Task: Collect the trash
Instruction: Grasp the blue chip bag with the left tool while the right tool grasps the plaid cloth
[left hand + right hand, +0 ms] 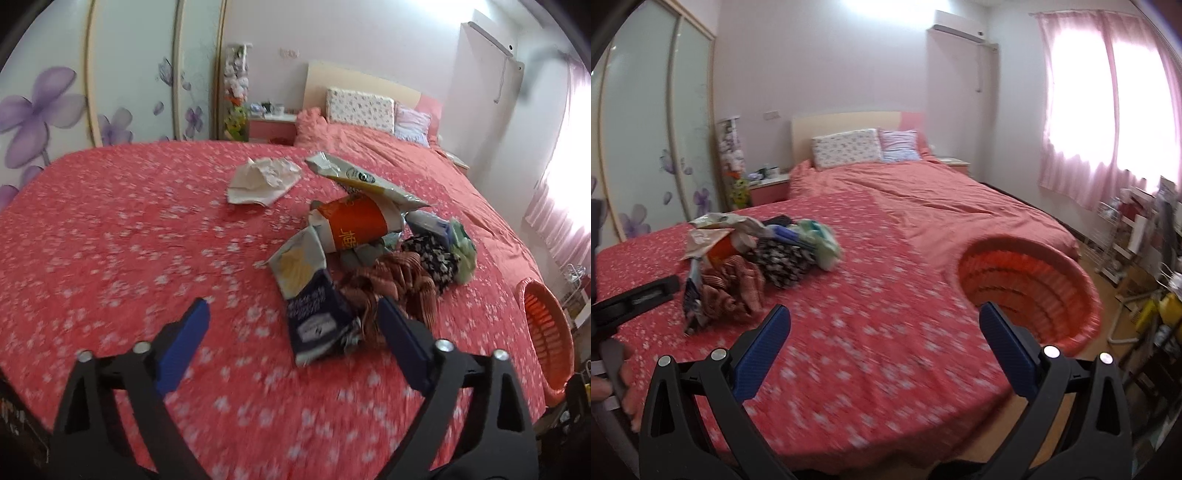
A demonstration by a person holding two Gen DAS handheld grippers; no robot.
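Note:
A heap of trash and clothes lies on the red flowered bedspread (129, 240). In it are a dark blue and yellow snack wrapper (306, 291), a crushed orange paper cup (354, 223), a white and yellow bag (362, 181) and crumpled white paper (262, 181) off to the left. My left gripper (293, 306) is open just in front of the heap, the wrapper's near end lying between its blue fingers, untouched. My right gripper (884, 310) is open over bare bedspread, between the heap (757, 258) and an orange basket (1030, 288).
Brown striped cloth (391, 280), black floral cloth (432, 258) and green cloth (463, 254) are mixed into the heap. The basket (546, 332) stands off the bed's right edge. Pillows (846, 147) sit at the headboard. A cluttered rack (1134, 236) stands by the curtained window.

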